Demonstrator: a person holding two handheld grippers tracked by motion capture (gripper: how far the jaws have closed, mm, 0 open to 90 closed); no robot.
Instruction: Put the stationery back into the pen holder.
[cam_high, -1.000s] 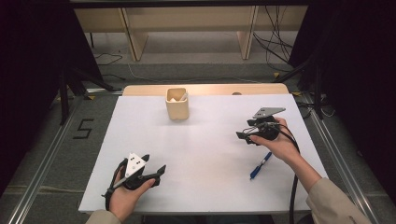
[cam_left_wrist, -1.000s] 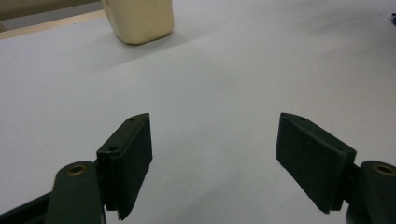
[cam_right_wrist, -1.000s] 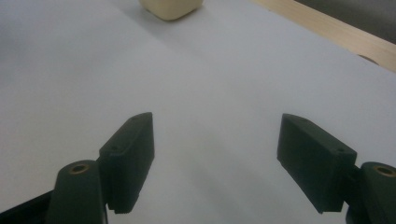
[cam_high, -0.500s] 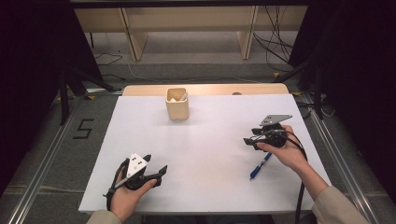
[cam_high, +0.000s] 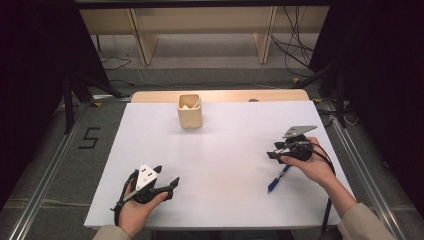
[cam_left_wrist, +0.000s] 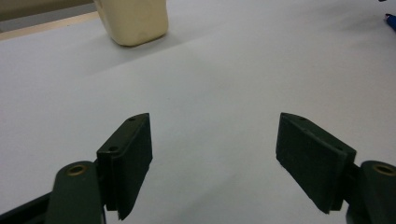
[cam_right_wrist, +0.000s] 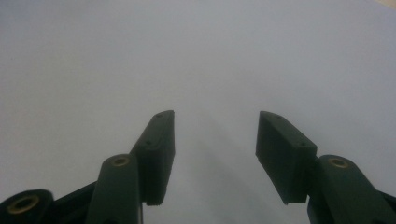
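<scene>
A blue pen lies on the white table top, right of centre, just beside my right hand. My right gripper hovers a little beyond the pen and points left. Its jaws have just been closing partway; they stand open with only bare white surface between them. Near the front left my left gripper rests in the hand, open and empty, aimed at a cream square cup at the back. That cup shows at the top of the left gripper view, and the pen's tip at its right edge.
The cup holds something pale inside. A wooden strip runs behind the white sheet, with shelving legs and cables on the floor beyond. Metal rails flank the table, and a "5" is marked on the floor at the left.
My right hand has moved toward the near right side and slightly down, ending next to the pen, and its jaws have narrowed. The left hand has stayed put.
</scene>
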